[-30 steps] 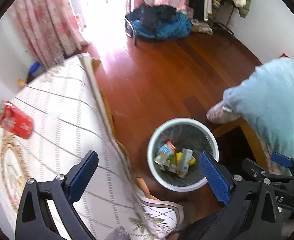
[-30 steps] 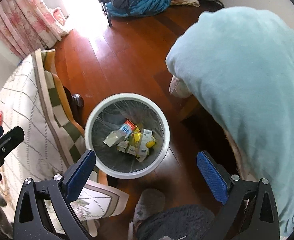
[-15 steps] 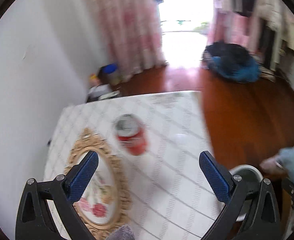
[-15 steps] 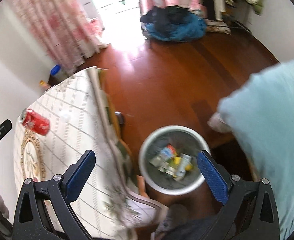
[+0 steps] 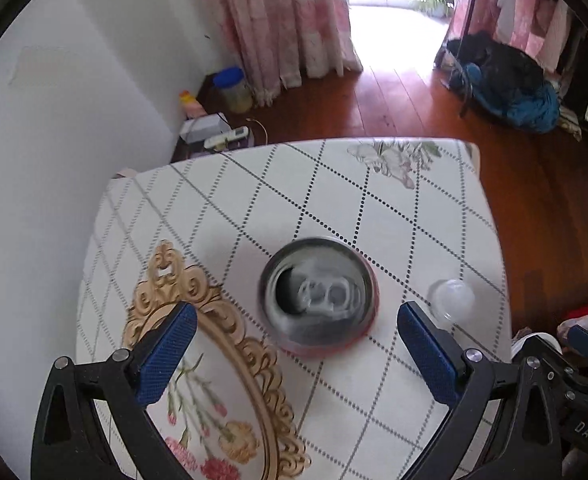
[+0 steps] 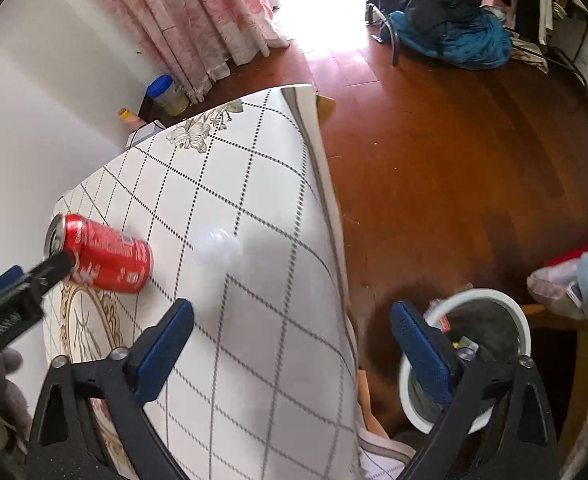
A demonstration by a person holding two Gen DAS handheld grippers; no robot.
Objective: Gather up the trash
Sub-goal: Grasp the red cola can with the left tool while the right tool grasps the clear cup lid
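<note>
We have swung our left hand-held gripper away from the floor and over the desk, which a second ago sat at the left edge of its view. Its blue pads now stand wide apart on either side of a red soda can, seen from straight above, with nothing held. The can stands upright on the checked cloth, just beside a gold-framed flower print. We judge the can to be the next piece of trash, with the gripper lined up to close on it.

Our right hand-held gripper has also turned from the bin toward the desk; its pads are spread apart and empty.

Only the right view shows the white bin on the wooden floor beside the desk, already holding litter, and the can's red side. Only the left view shows the can's open top. Both show a small clear cup near the can, well apart from it.
</note>
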